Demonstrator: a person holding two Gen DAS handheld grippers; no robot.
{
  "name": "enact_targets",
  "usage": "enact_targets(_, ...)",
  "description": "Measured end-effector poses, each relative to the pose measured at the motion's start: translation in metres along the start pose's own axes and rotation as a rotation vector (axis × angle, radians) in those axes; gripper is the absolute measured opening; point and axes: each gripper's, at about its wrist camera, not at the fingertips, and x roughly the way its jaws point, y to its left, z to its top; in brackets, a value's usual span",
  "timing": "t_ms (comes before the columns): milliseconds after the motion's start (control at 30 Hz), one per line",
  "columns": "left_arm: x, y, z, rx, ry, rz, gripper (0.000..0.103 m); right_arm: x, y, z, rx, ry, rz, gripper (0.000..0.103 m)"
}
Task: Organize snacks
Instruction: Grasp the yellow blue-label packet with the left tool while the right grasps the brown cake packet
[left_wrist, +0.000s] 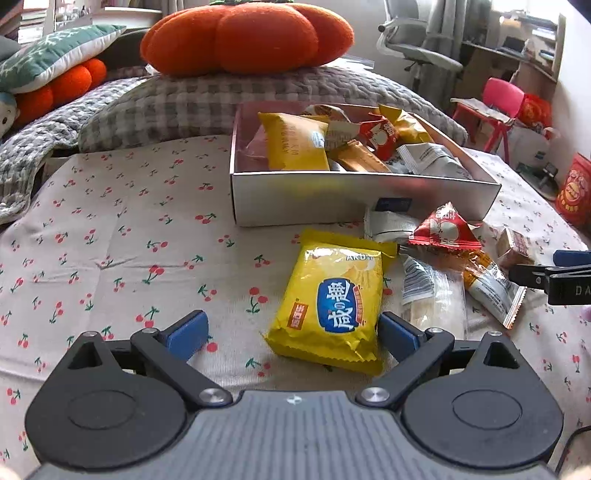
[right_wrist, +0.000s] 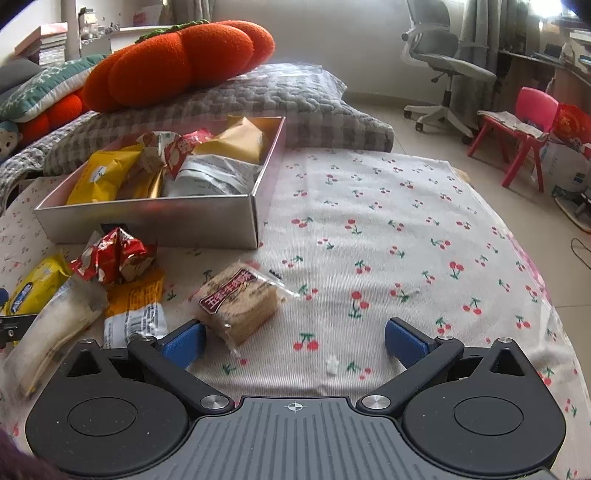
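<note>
A silver box (left_wrist: 354, 195) on the cherry-print cloth holds several snack packs; it also shows in the right wrist view (right_wrist: 155, 218). My left gripper (left_wrist: 291, 334) is open, with a yellow cracker pack (left_wrist: 332, 299) lying between its blue pads, nearer the right one. A red triangular pack (left_wrist: 445, 230), an orange-and-white pack (left_wrist: 491, 284) and a clear pack (left_wrist: 434, 291) lie to the right. My right gripper (right_wrist: 293, 341) is open and empty; a brown biscuit pack (right_wrist: 238, 301) lies just beyond its left pad. The red pack (right_wrist: 114, 254) is also in the right wrist view.
An orange pumpkin cushion (left_wrist: 247, 37) sits on a grey quilt (left_wrist: 207, 99) behind the box. The right gripper's tip (left_wrist: 546, 275) shows at the right edge. An office chair (right_wrist: 439, 62) and a pink stool (right_wrist: 524, 125) stand on the floor beyond the bed.
</note>
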Motion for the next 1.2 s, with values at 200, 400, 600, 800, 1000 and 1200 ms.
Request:
enact_targets(200, 0.006, -0.002, 0.005, 0.042, 0.006, 0.001, 0.100, 0.007, -0.004, 0.012, -0.057, 0.047, 0.052, 0.103)
enact_targets(400, 0.008, -0.004, 0.010, 0.055, 0.009, -0.011, 0.092, 0.011, -0.005, 0.017, -0.108, 0.059, 0.099, 0.103)
enact_targets(600, 0.004, -0.010, 0.011, 0.082, 0.010, -0.041, 0.071, 0.015, 0.001, 0.019, -0.141, 0.042, 0.126, 0.103)
enact_targets(800, 0.003, -0.011, 0.013, 0.073, 0.008, -0.039, 0.058, 0.014, 0.010, 0.022, -0.179, 0.036, 0.150, 0.094)
enact_targets(1000, 0.001, -0.013, 0.015, 0.047, 0.020, -0.027, 0.048, 0.005, 0.020, 0.024, -0.244, 0.038, 0.199, 0.059)
enact_targets(1200, -0.003, -0.015, 0.014, 0.034, 0.038, -0.035, 0.047, -0.005, 0.035, 0.023, -0.341, 0.042, 0.190, 0.041)
